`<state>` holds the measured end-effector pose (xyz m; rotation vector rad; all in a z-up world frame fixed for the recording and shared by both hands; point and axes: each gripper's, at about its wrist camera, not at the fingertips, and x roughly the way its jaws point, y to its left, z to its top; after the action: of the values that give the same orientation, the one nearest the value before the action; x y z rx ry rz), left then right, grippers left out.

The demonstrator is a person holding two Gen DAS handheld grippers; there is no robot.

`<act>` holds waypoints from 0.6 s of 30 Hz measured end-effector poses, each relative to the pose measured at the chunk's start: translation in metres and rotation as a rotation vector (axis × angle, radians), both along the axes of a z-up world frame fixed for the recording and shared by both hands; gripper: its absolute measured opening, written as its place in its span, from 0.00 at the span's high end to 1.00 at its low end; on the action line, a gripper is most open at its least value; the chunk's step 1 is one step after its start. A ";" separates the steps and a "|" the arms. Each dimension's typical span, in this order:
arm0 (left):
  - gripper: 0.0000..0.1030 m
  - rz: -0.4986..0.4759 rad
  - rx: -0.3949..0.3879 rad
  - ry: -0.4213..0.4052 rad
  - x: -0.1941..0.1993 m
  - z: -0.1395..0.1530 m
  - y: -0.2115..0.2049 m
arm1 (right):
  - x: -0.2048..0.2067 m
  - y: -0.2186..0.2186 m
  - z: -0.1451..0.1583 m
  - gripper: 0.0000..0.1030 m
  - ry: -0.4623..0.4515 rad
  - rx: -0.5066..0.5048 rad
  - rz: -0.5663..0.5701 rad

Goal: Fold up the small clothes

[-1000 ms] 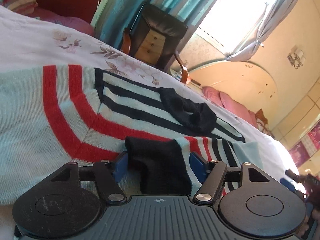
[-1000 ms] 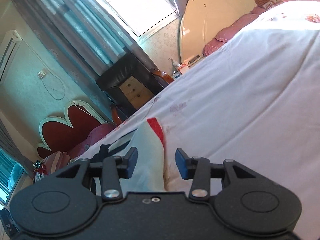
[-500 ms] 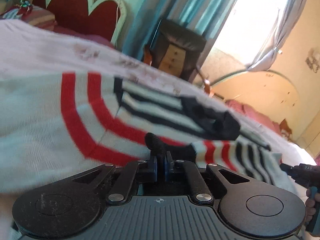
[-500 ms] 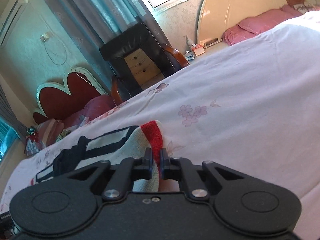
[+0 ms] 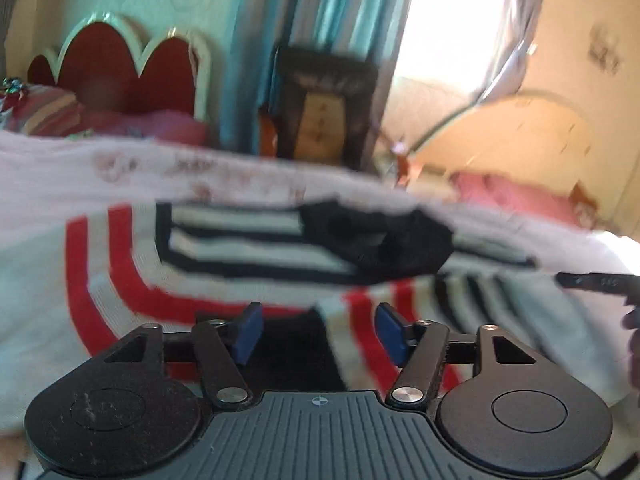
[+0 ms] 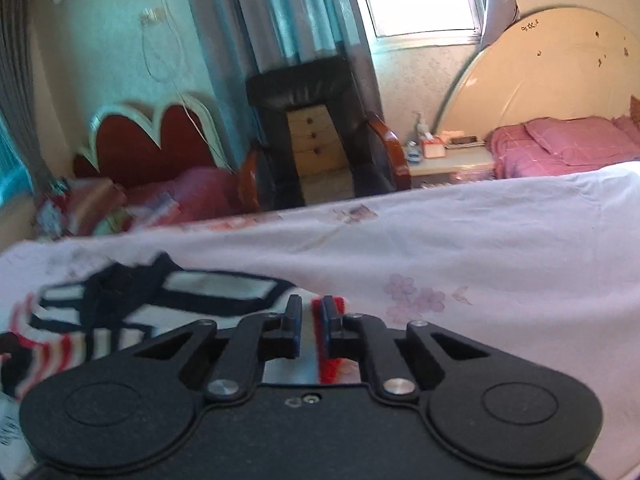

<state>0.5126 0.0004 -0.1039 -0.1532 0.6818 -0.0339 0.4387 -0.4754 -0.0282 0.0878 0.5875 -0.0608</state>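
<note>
Small striped socks (image 5: 248,248) lie on the white flowered bed sheet (image 5: 240,176): white knit with red bands, black stripes and a black heel (image 5: 384,240). My left gripper (image 5: 320,332) is low over them, its jaws opening. A black and red-striped fold (image 5: 352,344) lies between the blue pads (image 5: 250,332), which do not press on it. In the right wrist view my right gripper (image 6: 311,328) is shut on the red-edged white cuff (image 6: 326,368) of a sock (image 6: 120,300). The picture is blurred.
A black leather chair (image 6: 312,120) and a red scalloped headboard (image 6: 156,140) stand behind the bed. A second bed with pink bedding (image 6: 560,148) and a bedside table (image 6: 452,156) are at the right. A black tool tip (image 5: 592,280) shows at the left view's right edge.
My left gripper closed on the black sock end, then opened again while moving across. My right gripper closed on the red-edged cuff and stays shut, rolled to level.
</note>
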 end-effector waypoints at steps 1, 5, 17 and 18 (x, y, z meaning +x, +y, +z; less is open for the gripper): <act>0.33 -0.005 0.022 -0.034 -0.003 -0.004 -0.004 | 0.007 -0.002 -0.010 0.94 0.041 -0.022 -0.017; 0.32 0.013 0.006 -0.062 -0.020 0.012 -0.012 | -0.005 -0.003 0.001 0.86 0.019 -0.013 -0.025; 0.28 -0.002 -0.006 -0.075 -0.050 0.014 -0.018 | -0.097 0.034 -0.008 0.85 0.082 -0.021 0.064; 0.28 -0.005 -0.013 -0.077 -0.055 0.017 -0.017 | -0.101 0.034 -0.002 0.86 0.074 0.000 0.055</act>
<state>0.4580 -0.0167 -0.0874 -0.1621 0.6051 -0.0489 0.3375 -0.4418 -0.0304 0.0699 0.6636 -0.0102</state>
